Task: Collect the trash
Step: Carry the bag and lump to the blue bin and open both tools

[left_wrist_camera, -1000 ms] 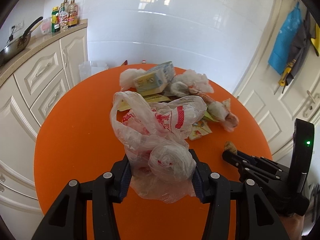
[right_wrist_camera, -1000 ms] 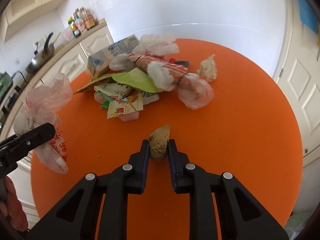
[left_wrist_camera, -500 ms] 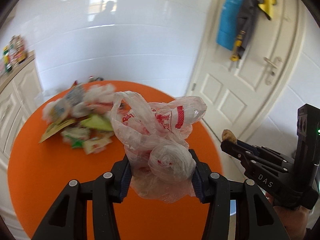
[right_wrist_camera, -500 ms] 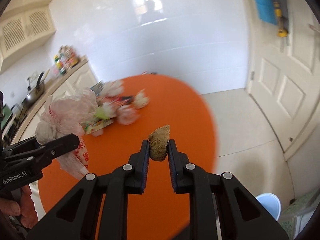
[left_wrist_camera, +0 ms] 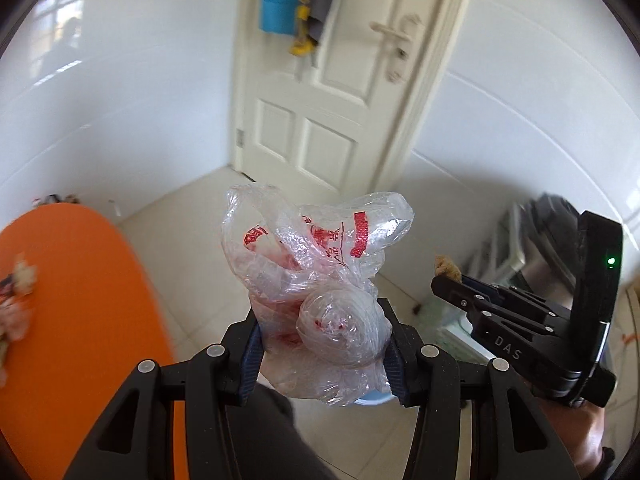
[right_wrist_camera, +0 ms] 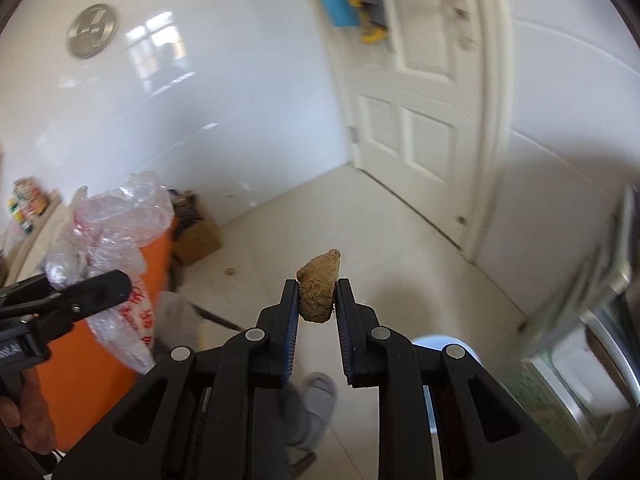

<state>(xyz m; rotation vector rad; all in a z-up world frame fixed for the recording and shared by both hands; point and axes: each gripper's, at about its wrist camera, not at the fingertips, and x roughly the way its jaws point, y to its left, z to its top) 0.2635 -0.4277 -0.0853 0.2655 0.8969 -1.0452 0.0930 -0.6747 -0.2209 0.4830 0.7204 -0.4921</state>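
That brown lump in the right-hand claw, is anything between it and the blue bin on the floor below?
Nothing visible is. The right gripper holds the brown lump over open floor, and the blue bin shows just beneath its fingers, mostly hidden behind them.

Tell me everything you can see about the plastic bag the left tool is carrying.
The plastic bag is thin, clear, crumpled film with red printing, bunched into a loose wad with a tighter ball of plastic near its bottom. The left tool clamps it from both sides, its blue-edged pads pressing the lower part, while the top puffs up free. It hangs in the air above pale floor tiles, beside the orange table, touching nothing else.
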